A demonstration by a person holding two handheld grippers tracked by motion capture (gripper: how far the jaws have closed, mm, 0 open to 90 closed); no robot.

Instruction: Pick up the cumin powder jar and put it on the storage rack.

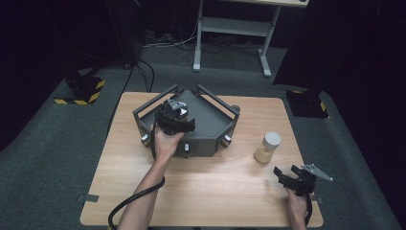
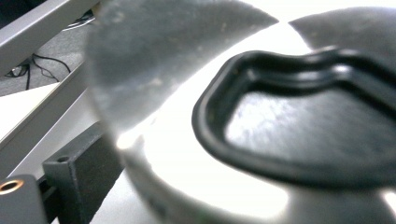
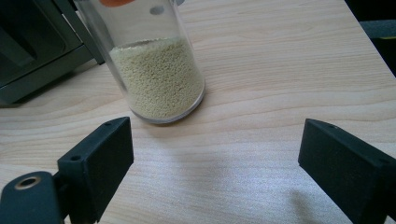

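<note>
A grey open-framed box (image 1: 210, 130) with knobs on its front stands at the back middle of the wooden table (image 1: 201, 187). My left gripper (image 1: 176, 117) hovers over the box's left part. In the left gripper view one black finger (image 2: 79, 179) stands far out at the left. A glossy round thing with a black rubber ring (image 2: 299, 140) sits right in front of the camera and hides the other finger. A clear jar of pale yellow grains (image 1: 267, 147) (image 3: 159, 79) stands to the right of the box. My right gripper (image 1: 286, 173) (image 3: 212, 154) rests open just short of it, nothing between its fingers.
The box's rails (image 2: 37, 28) rise around the left gripper. The table's right edge (image 1: 306, 158) is close to the right hand. A white desk frame (image 1: 230, 28) and floor cables stand beyond the table; hazard-striped bases (image 1: 81, 91) flank it.
</note>
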